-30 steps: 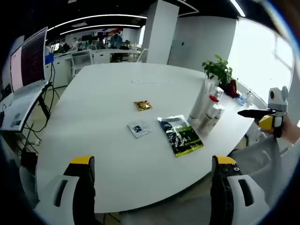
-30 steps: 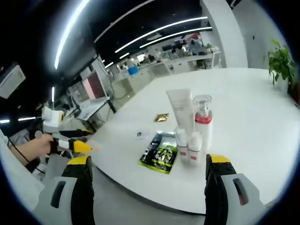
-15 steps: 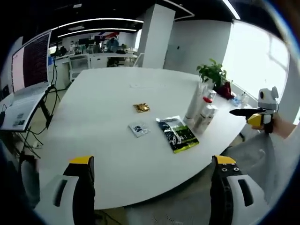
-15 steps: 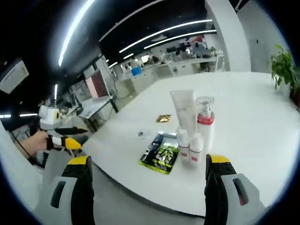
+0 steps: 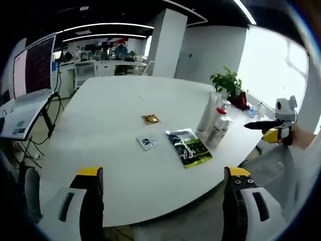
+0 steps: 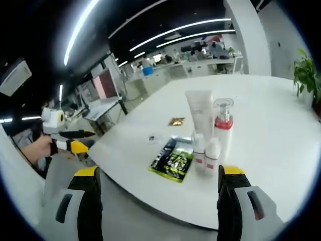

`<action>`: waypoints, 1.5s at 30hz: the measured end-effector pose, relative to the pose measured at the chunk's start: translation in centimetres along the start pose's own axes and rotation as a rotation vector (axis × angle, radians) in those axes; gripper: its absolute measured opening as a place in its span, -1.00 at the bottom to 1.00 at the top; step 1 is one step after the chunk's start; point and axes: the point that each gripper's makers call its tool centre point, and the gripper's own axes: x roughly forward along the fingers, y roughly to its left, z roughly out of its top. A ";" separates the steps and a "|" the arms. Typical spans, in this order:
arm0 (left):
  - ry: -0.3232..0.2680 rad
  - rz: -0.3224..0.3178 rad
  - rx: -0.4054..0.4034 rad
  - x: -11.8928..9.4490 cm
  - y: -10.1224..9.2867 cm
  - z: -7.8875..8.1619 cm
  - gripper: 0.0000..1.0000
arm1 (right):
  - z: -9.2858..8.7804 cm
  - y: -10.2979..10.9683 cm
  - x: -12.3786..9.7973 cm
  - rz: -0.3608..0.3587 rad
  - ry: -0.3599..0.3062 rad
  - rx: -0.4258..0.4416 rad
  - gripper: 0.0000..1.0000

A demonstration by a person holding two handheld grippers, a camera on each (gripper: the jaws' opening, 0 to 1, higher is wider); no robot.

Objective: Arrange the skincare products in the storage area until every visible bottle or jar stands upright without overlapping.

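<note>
Both tools, left tool and right tool, hang open and empty off the surface, while the bottles already stand upright together, so the arranging looks finished.

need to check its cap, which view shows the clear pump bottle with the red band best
The right gripper view: the clear pump bottle with the red band stands near and unblocked. In the left gripper view it is small, far, among the other bottles.

In the left gripper view the bottles overlap, too small to count. Sachet print is illegible. In the right gripper view the tube hides behind small bottles.
</note>
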 end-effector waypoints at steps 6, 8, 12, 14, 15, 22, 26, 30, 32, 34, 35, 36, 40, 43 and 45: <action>0.016 0.019 0.024 0.3 0.0 -0.3 0.85 | 0.3 -0.3 0.0 -0.014 -0.018 -0.010 0.94; 0.010 0.031 0.010 0.3 0.3 -0.2 0.86 | 0.4 -0.3 0.0 -0.008 -0.024 0.003 0.95; 0.014 0.049 -0.012 0.3 1.0 -0.3 0.85 | 0.4 -0.3 0.1 -0.005 -0.027 0.008 0.98; 0.026 0.059 -0.008 0.4 1.2 -0.6 0.84 | 0.2 -0.1 0.1 -0.004 -0.019 -0.009 0.98; 0.030 0.061 -0.006 0.4 1.2 -0.7 0.84 | 0.2 0.2 0.1 -0.001 -0.018 -0.025 0.98; 0.056 0.092 0.001 0.6 1.5 -1.2 0.83 | 0.4 0.5 0.0 0.016 -0.029 -0.040 0.97; 0.049 0.114 0.006 0.5 1.9 -1.1 0.84 | 0.7 0.6 -0.1 0.026 -0.045 -0.034 0.99; 0.057 0.125 -0.013 0.5 2.4 -1.4 0.83 | 0.5 0.5 0.1 0.030 -0.033 -0.038 0.99; 0.065 0.142 0.006 0.5 2.3 -1.6 0.81 | 0.5 0.4 0.0 0.025 -0.032 -0.040 0.99; 0.100 0.149 0.030 0.7 2.5 -2.2 0.81 | 0.5 0.3 -0.1 0.020 -0.034 -0.039 0.99; 0.105 0.153 0.031 0.7 2.5 -2.3 0.81 | 0.5 0.3 0.0 0.019 -0.035 -0.035 0.99; 0.110 0.164 0.034 0.6 2.4 -2.5 0.81 | 0.5 0.2 0.0 0.019 -0.035 -0.034 0.99; 0.113 0.182 0.025 0.5 2.9 -2.4 0.79 | 0.6 0.2 -0.1 0.016 -0.038 -0.034 0.99; 0.119 0.181 0.017 0.5 2.8 -2.6 0.77 | 0.4 0.4 0.0 0.026 -0.035 -0.037 0.99; 0.126 0.183 0.027 0.5 2.7 -2.7 0.77 | 0.4 0.4 0.0 0.028 -0.031 -0.041 0.98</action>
